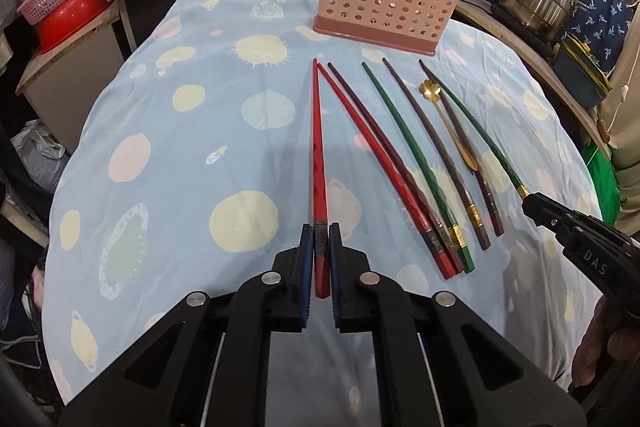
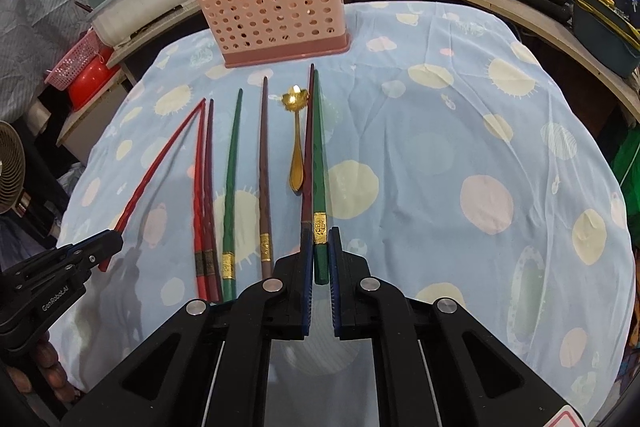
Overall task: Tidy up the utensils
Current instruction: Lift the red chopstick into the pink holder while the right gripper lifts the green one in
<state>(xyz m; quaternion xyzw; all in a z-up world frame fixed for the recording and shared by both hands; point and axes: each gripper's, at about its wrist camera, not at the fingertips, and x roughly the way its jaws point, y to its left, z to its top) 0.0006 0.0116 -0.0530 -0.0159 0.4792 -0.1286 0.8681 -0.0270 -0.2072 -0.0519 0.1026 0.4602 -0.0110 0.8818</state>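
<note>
Two chopsticks are pinched at once. Left gripper (image 1: 321, 247) is clamped on the handle end of a red chopstick (image 1: 318, 147), tip pointing to 12 o'clock. Five more chopsticks and a gold spoon (image 2: 295, 139) lie on the blue cloth (image 1: 180, 147) between the two. Right gripper (image 2: 321, 251) is closed on a green chopstick (image 2: 319, 147) by its gold band. The pink holder (image 2: 272, 15) sits at 12 o'clock, well apart. I'd raise both until the tips clear the cloth, then drop them in tip-down, one at a time.

Right gripper (image 2: 320, 259) jaws clamp a green chopstick (image 2: 319, 163).
</note>
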